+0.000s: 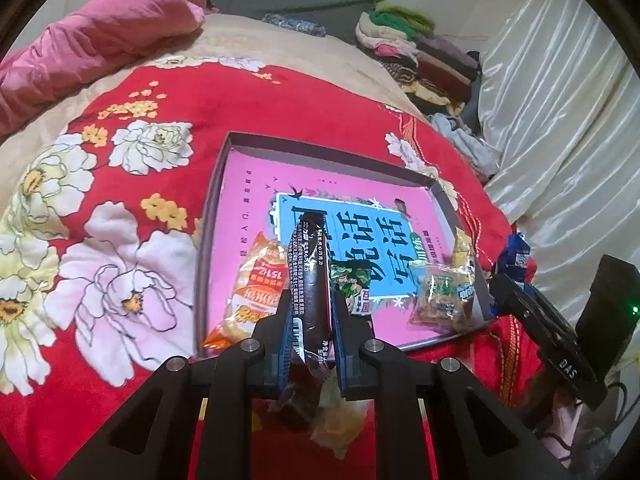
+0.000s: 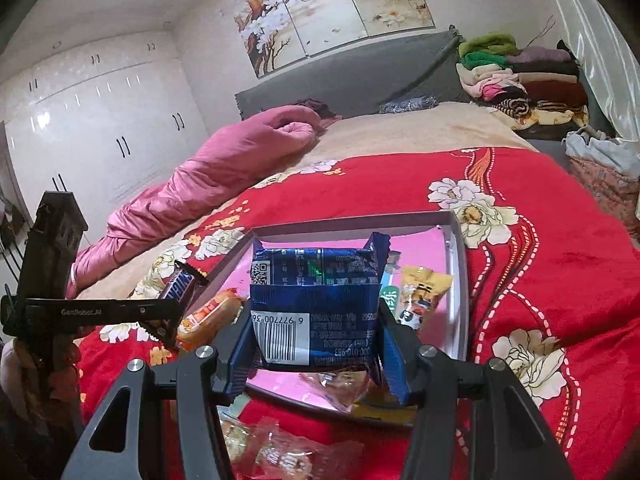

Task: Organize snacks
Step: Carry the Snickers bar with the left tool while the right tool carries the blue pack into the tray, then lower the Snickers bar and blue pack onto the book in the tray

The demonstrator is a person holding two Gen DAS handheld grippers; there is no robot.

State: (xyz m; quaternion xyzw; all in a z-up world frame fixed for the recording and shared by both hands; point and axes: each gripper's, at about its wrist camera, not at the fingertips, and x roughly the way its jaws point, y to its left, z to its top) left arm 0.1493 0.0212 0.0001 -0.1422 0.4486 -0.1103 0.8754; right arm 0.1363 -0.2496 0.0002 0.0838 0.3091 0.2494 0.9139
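Note:
A shallow grey box (image 1: 320,156) with a pink printed floor lies on the red flowered blanket (image 1: 120,240). My left gripper (image 1: 310,300) is shut on a dark brown snack bar (image 1: 310,268), held above the box's near edge. My right gripper (image 2: 316,336) is shut on a blue snack packet (image 2: 314,296) above the same box (image 2: 344,232). In the box lie an orange packet (image 1: 256,292), a green packet (image 1: 352,284) and a clear yellow packet (image 1: 444,292). The right gripper also shows in the left wrist view (image 1: 520,280), and the left gripper shows in the right wrist view (image 2: 168,304).
Several loose clear-wrapped snacks (image 2: 280,452) lie on the blanket in front of the box. A pink quilt (image 1: 100,48) is bunched at the back left. Folded clothes (image 1: 420,52) are stacked at the back right by a white curtain (image 1: 560,120).

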